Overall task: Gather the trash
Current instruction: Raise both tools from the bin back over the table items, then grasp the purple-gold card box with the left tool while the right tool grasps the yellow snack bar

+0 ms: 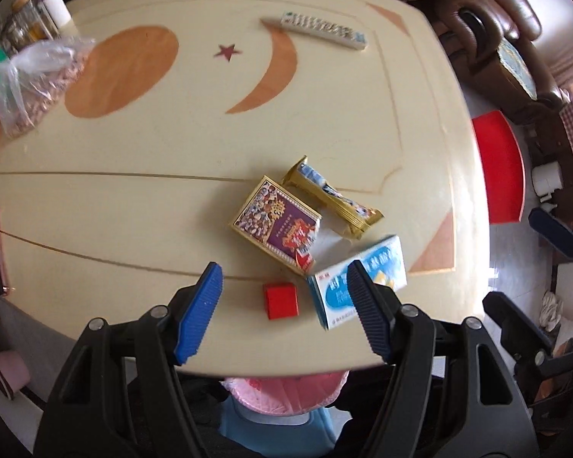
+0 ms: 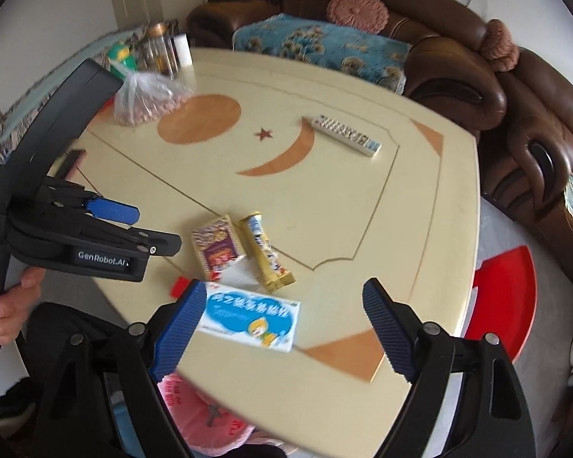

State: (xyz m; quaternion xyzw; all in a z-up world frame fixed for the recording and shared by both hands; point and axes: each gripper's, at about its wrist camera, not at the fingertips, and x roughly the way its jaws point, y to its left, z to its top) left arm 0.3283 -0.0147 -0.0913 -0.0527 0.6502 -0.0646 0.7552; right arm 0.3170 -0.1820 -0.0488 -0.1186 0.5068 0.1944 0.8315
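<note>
Both grippers gape, holding nothing: left gripper (image 1: 284,309) above red block (image 1: 281,300), right gripper (image 2: 282,328) over blue box (image 2: 250,320). 4 trash items clustered at table's (image 1: 133,210) 5 o'clock, near pink-bagged bin (image 1: 282,391) for dropping.

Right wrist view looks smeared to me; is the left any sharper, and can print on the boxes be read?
Right wrist view: motion blur, blue-and-white box lettering smeared. Left wrist view: somewhat sharper, red block edges crisp, yet that box's print unreadable. Both views: strong fisheye bending of the table edges.
</note>
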